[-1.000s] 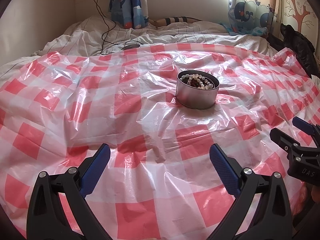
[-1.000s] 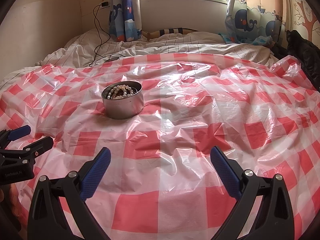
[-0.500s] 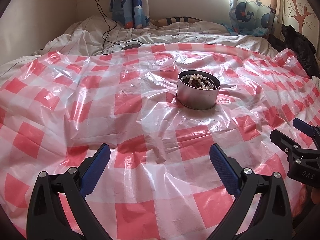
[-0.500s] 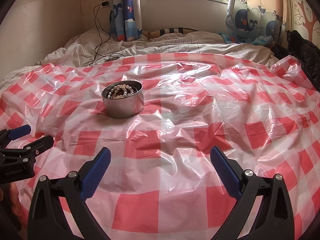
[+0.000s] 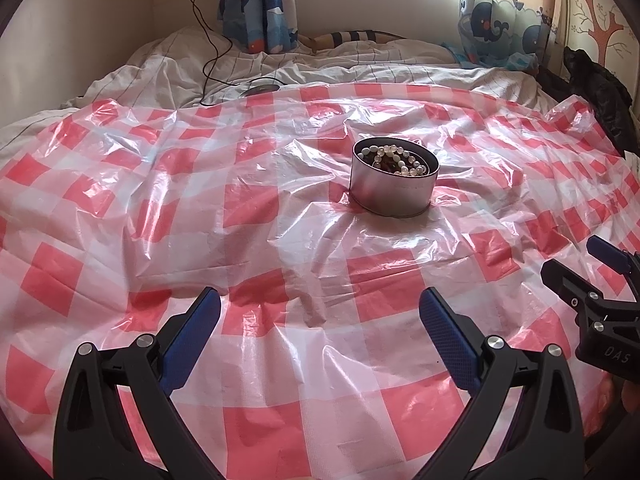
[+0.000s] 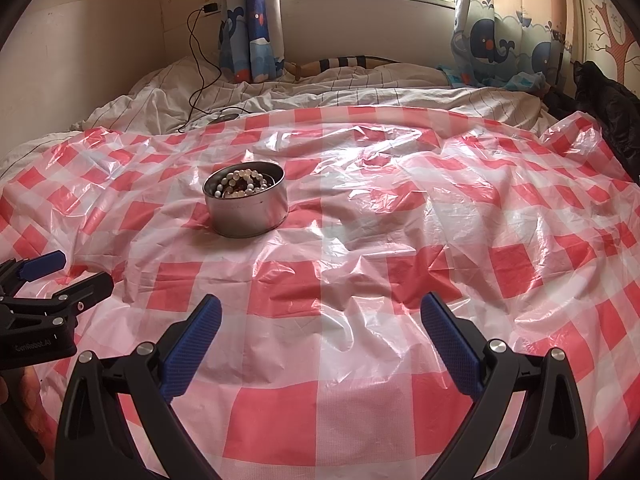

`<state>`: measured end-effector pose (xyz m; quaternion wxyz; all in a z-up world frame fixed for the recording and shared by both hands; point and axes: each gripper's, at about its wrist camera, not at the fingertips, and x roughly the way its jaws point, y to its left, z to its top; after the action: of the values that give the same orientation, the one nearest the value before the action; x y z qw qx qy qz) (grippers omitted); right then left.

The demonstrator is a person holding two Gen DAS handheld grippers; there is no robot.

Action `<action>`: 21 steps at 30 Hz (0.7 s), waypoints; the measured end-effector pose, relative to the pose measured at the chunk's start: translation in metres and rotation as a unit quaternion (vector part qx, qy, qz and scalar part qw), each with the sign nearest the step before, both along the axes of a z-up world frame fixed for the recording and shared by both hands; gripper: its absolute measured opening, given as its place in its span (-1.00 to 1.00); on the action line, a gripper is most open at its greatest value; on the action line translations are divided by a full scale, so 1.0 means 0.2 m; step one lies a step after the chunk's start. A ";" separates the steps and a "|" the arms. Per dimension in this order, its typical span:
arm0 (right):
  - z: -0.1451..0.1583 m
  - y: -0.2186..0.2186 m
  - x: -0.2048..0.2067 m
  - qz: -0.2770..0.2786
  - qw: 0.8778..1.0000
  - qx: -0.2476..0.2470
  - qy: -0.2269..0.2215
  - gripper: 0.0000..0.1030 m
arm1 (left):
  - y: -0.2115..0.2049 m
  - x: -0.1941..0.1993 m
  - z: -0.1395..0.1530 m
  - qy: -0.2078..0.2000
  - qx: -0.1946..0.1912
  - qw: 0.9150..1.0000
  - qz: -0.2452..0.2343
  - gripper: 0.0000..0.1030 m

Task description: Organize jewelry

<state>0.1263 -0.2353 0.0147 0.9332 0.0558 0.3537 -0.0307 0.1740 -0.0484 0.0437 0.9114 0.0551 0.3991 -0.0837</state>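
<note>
A round silver tin (image 5: 394,192) stands on the red-and-white checked plastic sheet (image 5: 200,208); pale bead bracelets (image 5: 394,159) lie coiled inside it. The right wrist view has the same tin (image 6: 248,210) at centre left with its beads (image 6: 242,185). My left gripper (image 5: 320,314) hovers open near the sheet's front edge, well short of the tin, with nothing between its blue pads. My right gripper (image 6: 321,316) is open too and empty. Each gripper shows at the other view's edge: the right one (image 5: 580,264), the left one (image 6: 72,270).
The sheet covers a bed with a rumpled striped duvet (image 5: 360,64) behind it. A black charger cable (image 5: 208,52) runs down from a wall socket. Whale-print curtains (image 6: 504,36) hang by the window and a dark jacket (image 6: 608,108) lies at the right edge.
Both grippers have stayed open and almost still; the views drift only slightly. The tin has not moved.
</note>
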 end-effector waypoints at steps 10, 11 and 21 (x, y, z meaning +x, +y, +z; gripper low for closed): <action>0.00 0.00 0.00 0.000 1.000 0.001 0.001 0.86 | -0.01 0.00 0.00 0.001 0.001 1.000 0.000 0.85; 0.00 0.00 0.00 0.000 1.000 0.000 0.000 0.85 | -0.01 0.00 -0.01 0.001 0.001 1.000 0.000 0.85; 0.00 0.00 0.00 0.001 1.000 -0.001 0.001 0.85 | -0.03 0.01 -0.01 0.004 0.001 1.000 0.001 0.85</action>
<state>0.1266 -0.2350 0.0145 0.9329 0.0548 0.3547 -0.0299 0.1761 -0.0539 0.0409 0.9099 0.0551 0.4028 -0.0826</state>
